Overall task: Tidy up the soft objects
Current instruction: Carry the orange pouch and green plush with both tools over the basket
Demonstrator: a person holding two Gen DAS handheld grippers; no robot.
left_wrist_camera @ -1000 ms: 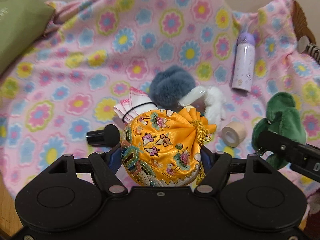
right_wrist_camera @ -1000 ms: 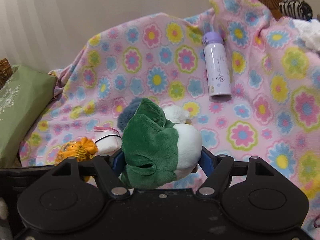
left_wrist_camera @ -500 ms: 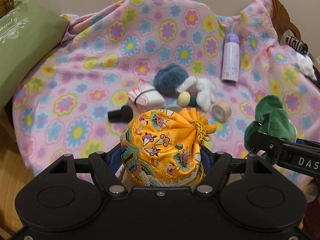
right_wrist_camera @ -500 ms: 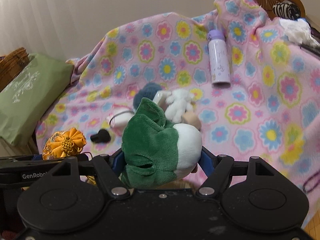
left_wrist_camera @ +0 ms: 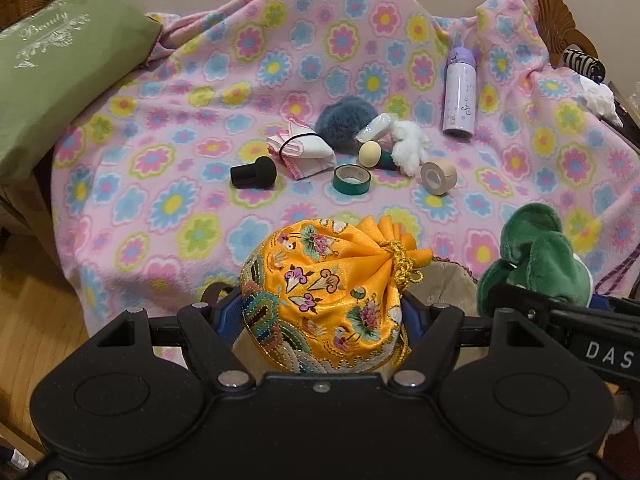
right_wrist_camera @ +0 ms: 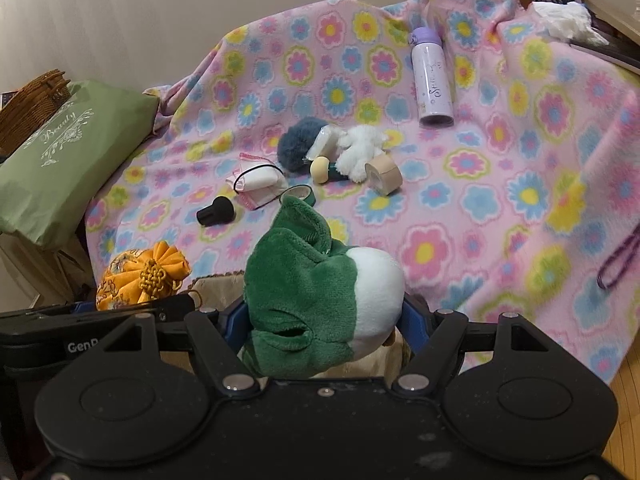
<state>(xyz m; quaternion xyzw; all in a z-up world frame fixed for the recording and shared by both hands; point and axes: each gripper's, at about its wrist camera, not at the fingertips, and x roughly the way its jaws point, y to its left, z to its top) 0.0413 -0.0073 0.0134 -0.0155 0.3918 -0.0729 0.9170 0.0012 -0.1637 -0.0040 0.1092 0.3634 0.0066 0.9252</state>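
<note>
Midway: left gripper [left_wrist_camera: 322, 312] clamping embroidered orange pouch [left_wrist_camera: 324, 296], right gripper [right_wrist_camera: 326, 320] clamping green plush [right_wrist_camera: 316, 300]; blue pompom [left_wrist_camera: 346, 126] and white plush [left_wrist_camera: 408, 146] left at frame centre.

Two tape rolls [left_wrist_camera: 351, 179] [left_wrist_camera: 439, 177], one bottle [left_wrist_camera: 460, 93], two plush toys [right_wrist_camera: 320, 300] [left_wrist_camera: 408, 146], one pouch [left_wrist_camera: 324, 300].

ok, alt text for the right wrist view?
The right gripper clamps a green-and-white plush toy above the near edge of a pink flowered fleece blanket strewn with small items; the left gripper holds an orange embroidered pouch.
</note>
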